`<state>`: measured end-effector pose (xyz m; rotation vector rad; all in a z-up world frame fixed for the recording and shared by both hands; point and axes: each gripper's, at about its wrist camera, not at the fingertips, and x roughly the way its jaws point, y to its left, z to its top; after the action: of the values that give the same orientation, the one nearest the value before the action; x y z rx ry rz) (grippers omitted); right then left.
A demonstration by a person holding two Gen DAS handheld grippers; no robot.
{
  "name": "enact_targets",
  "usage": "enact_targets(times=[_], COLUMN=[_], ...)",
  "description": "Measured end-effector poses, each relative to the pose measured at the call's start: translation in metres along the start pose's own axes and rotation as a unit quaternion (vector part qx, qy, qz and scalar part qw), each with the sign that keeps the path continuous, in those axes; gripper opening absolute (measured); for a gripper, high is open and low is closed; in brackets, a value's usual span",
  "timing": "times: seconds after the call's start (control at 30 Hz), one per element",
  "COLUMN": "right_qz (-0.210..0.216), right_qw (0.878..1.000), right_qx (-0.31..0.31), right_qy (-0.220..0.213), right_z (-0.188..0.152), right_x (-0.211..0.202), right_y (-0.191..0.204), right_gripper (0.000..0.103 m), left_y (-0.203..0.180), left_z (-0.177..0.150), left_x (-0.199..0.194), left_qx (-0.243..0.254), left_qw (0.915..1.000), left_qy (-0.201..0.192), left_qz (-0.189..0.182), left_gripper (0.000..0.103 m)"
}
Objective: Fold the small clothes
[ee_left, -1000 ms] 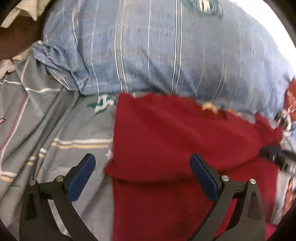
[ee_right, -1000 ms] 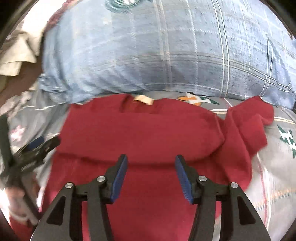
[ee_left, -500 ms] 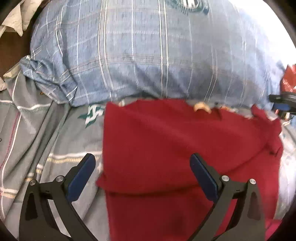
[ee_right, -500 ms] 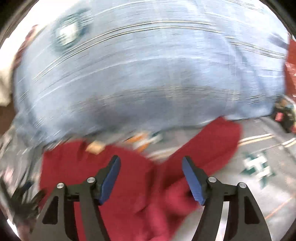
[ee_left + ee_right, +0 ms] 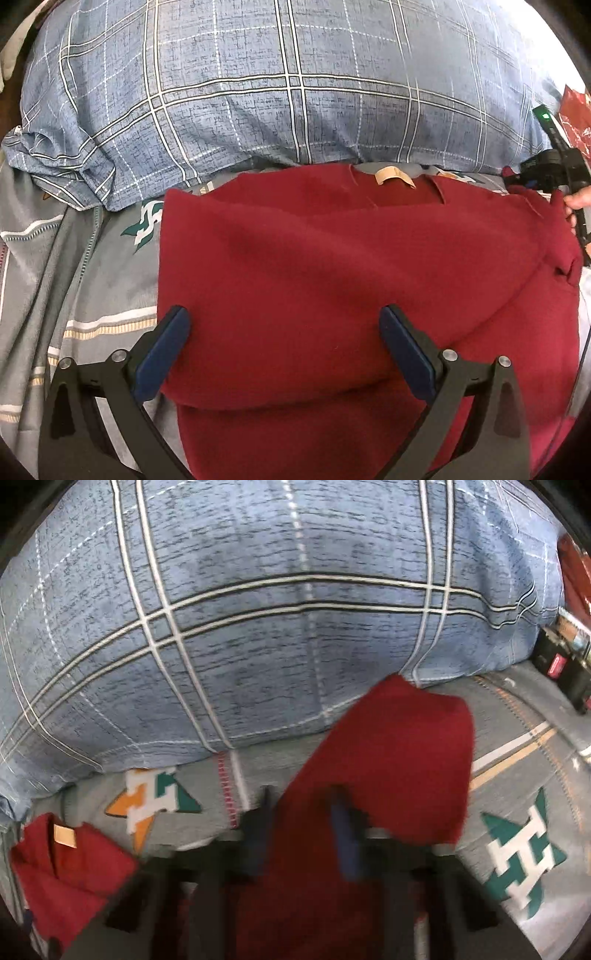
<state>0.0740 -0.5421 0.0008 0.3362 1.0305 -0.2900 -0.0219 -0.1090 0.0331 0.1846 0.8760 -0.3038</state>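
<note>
A dark red garment lies folded on the bed, its neck label toward the pillow. My left gripper hovers open over its near left part, nothing between the fingers. In the right wrist view the garment's sleeve sticks out toward the pillow, and my right gripper is blurred, its jaws closing with the sleeve cloth between them. The garment's body and label show at lower left. The right gripper, with a hand on it, appears at the garment's far right corner in the left wrist view.
A big blue plaid pillow bulges just behind the garment. The grey bedsheet with stripes and green and orange motifs spreads to both sides. Dark and red items sit at the far right.
The right gripper swung right, off the garment's body to the sleeve, and its jaws came together on the cloth. The left gripper shifted a little and stayed open.
</note>
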Motion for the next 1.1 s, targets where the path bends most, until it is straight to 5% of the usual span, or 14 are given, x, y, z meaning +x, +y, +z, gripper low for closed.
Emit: enact_targets(times=[0.13, 0.33, 0.47, 0.6, 0.73, 0.9, 1.0, 1.03, 1.1], right_qz=[0.059, 0.171, 0.253, 0.324, 0.367, 0.359, 0.304, 0.302, 0.333], right_qw=[0.998, 0.979, 0.953, 0.921, 0.89, 0.889, 0.908, 0.91, 0.907], right_qx=[0.008, -0.007, -0.083, -0.169, -0.253, -0.285, -0.287, -0.279, -0.25], right_qy=[-0.022, -0.108, -0.148, -0.136, -0.093, -0.004, 0.033, 0.047, 0.061], right_z=[-0.01, -0.026, -0.033, -0.051, -0.084, -0.123, -0.141, -0.14, -0.142], right_x=[-0.025, -0.124, -0.19, -0.221, -0.207, -0.133, -0.088, -0.08, -0.086], right_y=[-0.024, -0.036, 0.011, 0.081, 0.162, 0.219, 0.229, 0.225, 0.205], right_gripper=[0.008, 0.008, 0.008, 0.008, 0.008, 0.009, 0.024, 0.039, 0.051], left_y=[0.005, 0.027, 0.049, 0.073, 0.103, 0.115, 0.106, 0.102, 0.091], left_z=[0.001, 0.008, 0.011, 0.009, 0.006, 0.005, 0.006, 0.006, 0.008], left_x=[-0.004, -0.017, -0.028, -0.039, -0.051, -0.045, -0.041, -0.041, -0.041], left_qx=[-0.01, -0.065, -0.111, -0.154, -0.21, -0.239, -0.223, -0.214, -0.189], left_qw=[0.9999, 0.9975, 0.9927, 0.9859, 0.9723, 0.9659, 0.9705, 0.9724, 0.9778], left_qy=[-0.006, -0.024, -0.047, -0.066, -0.102, -0.099, -0.091, -0.09, -0.089], left_qz=[0.0, -0.013, 0.001, -0.001, -0.008, -0.016, -0.016, -0.018, -0.021], left_gripper=[0.102, 0.102, 0.102, 0.102, 0.102, 0.102, 0.102, 0.102, 0.102])
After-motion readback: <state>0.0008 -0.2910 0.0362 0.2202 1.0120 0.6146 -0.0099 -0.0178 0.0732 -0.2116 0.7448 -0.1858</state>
